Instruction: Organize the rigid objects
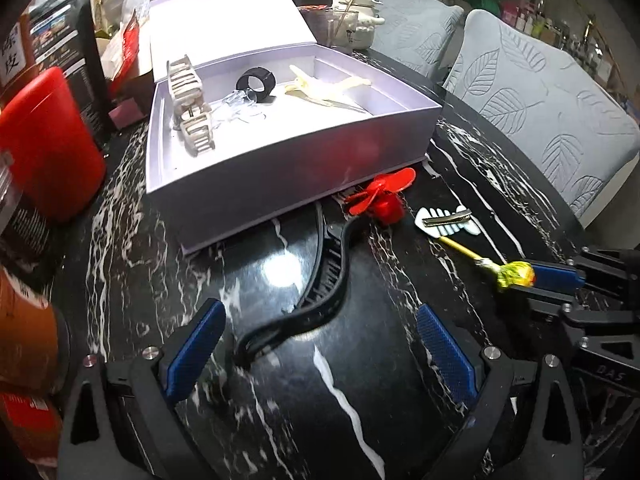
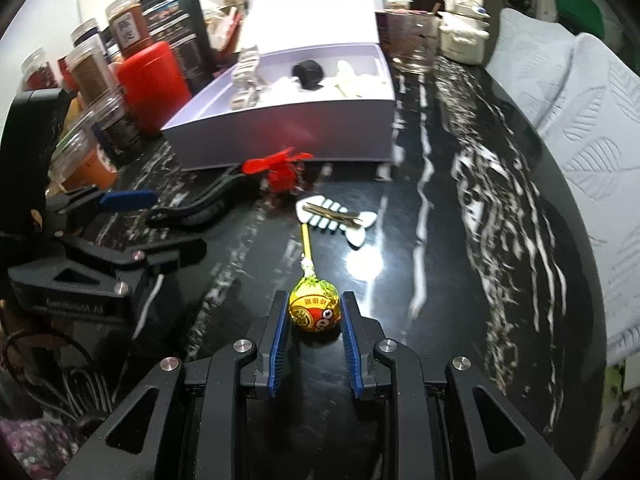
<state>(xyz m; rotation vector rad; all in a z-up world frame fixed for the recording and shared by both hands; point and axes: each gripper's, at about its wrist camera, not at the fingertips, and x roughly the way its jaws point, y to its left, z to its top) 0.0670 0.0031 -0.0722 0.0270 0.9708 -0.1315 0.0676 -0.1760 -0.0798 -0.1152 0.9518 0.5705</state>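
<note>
My right gripper is shut on a yellow-wrapped lollipop, head between the blue pads, stick pointing away; it also shows in the left wrist view. My left gripper is open over the near end of a black hair clip, pads either side and apart from it. A red toy fan and a white fishbone hair clip lie by the lilac box. The box holds a wooden ladder piece, a black ring and a cream item.
A red canister and several jars crowd the table's left side. A glass cup and a white teapot stand behind the box. Grey cushioned chairs line the black marble table's right edge.
</note>
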